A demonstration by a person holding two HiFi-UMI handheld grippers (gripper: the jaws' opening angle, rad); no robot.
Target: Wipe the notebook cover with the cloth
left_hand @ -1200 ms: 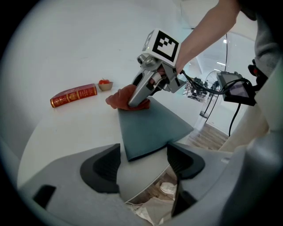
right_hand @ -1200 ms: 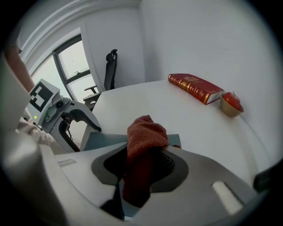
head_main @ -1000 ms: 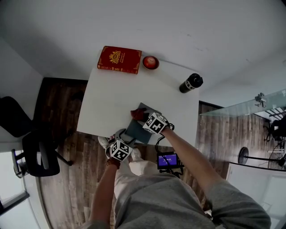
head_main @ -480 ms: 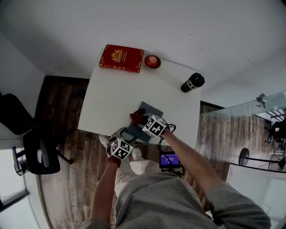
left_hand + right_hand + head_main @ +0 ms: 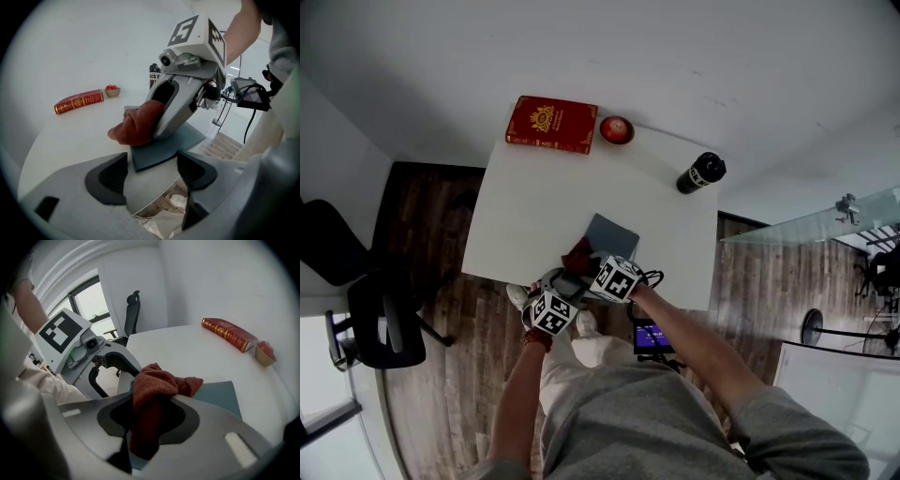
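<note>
A grey-blue notebook (image 5: 611, 238) lies at the white table's near edge. A rust-red cloth (image 5: 578, 255) rests on its near-left part, bunched up, and my right gripper (image 5: 589, 266) is shut on it; in the right gripper view the cloth (image 5: 154, 385) fills the space between the pads. My left gripper (image 5: 562, 287) sits at the table edge just in front of the notebook. Its jaws stand apart, and the notebook's near corner (image 5: 154, 152) and the table rim show between them. The right gripper (image 5: 180, 101) presses the cloth (image 5: 136, 126) onto the cover.
A red book (image 5: 551, 124), a small bowl holding something red (image 5: 616, 129) and a black bottle (image 5: 700, 172) stand along the table's (image 5: 534, 206) far side. A black office chair (image 5: 380, 314) is at the left. A small lit screen (image 5: 652, 336) hangs below the table's near edge.
My right gripper has dragged the cloth across the notebook toward the near edge, baring more of the cover's far part. The left gripper has stayed put.
</note>
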